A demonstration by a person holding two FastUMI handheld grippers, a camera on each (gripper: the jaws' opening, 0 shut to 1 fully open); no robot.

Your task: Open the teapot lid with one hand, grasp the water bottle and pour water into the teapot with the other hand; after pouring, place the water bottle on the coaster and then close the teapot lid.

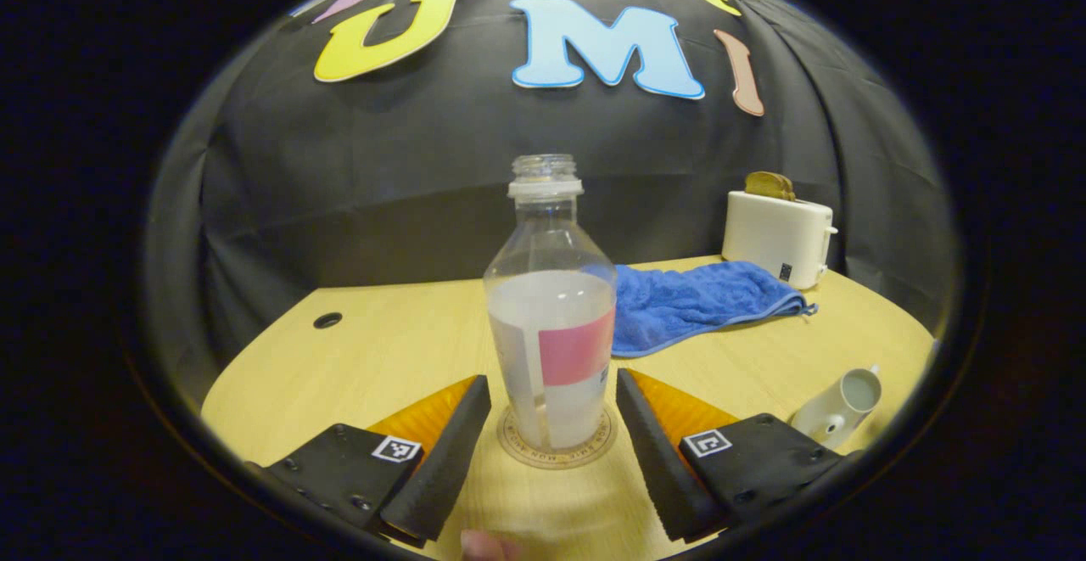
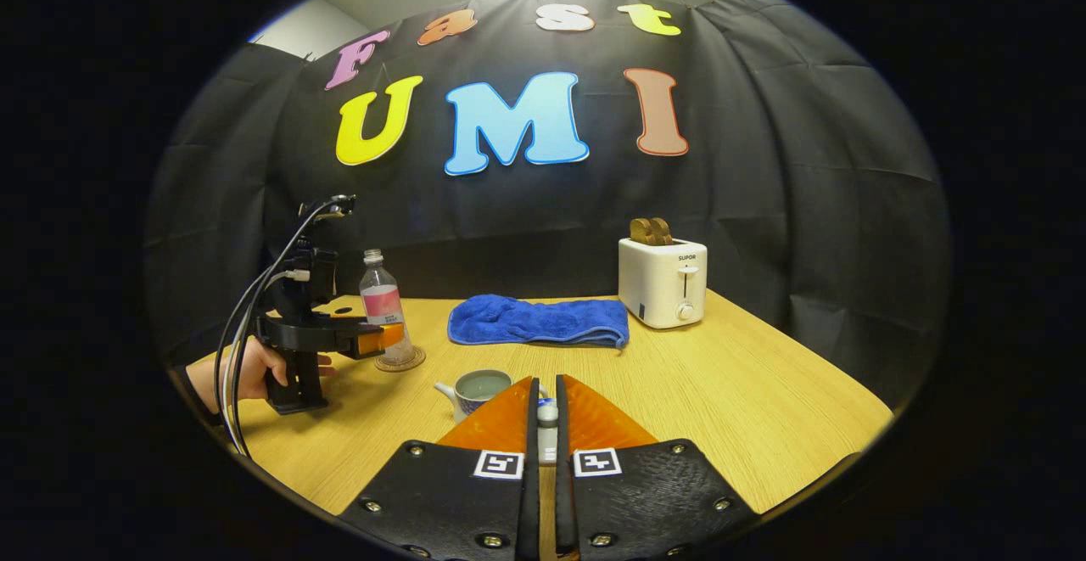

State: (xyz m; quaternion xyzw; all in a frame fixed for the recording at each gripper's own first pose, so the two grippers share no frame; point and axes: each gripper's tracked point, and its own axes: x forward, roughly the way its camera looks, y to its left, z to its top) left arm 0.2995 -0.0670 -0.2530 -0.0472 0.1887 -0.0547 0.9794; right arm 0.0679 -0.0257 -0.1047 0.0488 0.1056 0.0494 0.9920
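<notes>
A clear capless water bottle (image 1: 551, 323) with a pink label, about half full, stands upright on a round coaster (image 1: 556, 455). My left gripper (image 1: 553, 383) is open, its fingers on either side of the bottle with a small gap on each side. The white teapot (image 1: 840, 408) lies to the right, lidless, with water inside. In the right gripper view my right gripper (image 2: 547, 383) is shut on the teapot lid (image 2: 548, 432), held above the table just right of the open teapot (image 2: 479, 387). Farther left are the bottle (image 2: 383, 306), the coaster (image 2: 400, 364) and the hand-held left gripper (image 2: 382, 339).
A folded blue towel (image 2: 539, 322) lies at the back middle of the wooden table (image 2: 721, 400). A white toaster (image 2: 662, 281) with bread in its slots stands at the back right. A cable hole (image 1: 327, 320) is at the table's far left.
</notes>
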